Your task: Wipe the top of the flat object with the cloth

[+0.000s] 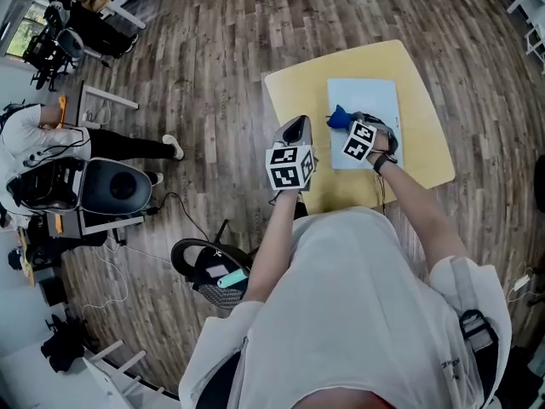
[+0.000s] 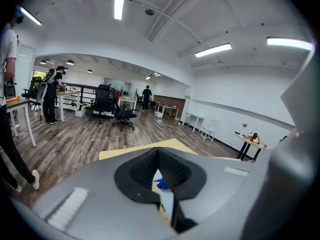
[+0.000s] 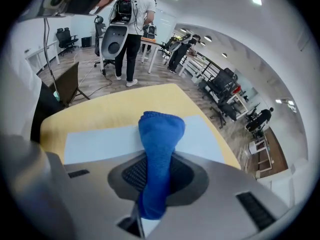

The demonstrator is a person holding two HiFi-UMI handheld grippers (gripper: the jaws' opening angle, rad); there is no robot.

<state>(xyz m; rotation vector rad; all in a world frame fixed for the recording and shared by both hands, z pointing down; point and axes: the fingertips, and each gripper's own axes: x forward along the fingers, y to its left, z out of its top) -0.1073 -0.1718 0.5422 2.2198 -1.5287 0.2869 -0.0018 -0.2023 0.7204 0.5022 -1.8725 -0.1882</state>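
Right gripper (image 3: 159,173) jaws clamped on the blue cloth (image 3: 160,131) - the cloth runs up through the pads and bunches out past the tips. The bunched end sits over the pale flat sheet (image 3: 95,140), which lies on the yellow table (image 3: 100,108). In the head view the cloth is at the sheet's left edge, about midway along it; whether it presses on the surface can't be told. Left gripper (image 1: 297,126) jaws closed together, nothing held - only a thin slit between the pads. It is over the table's left part, just beside the sheet and near the right gripper. Wood floor around, people and office chairs well off in the background.
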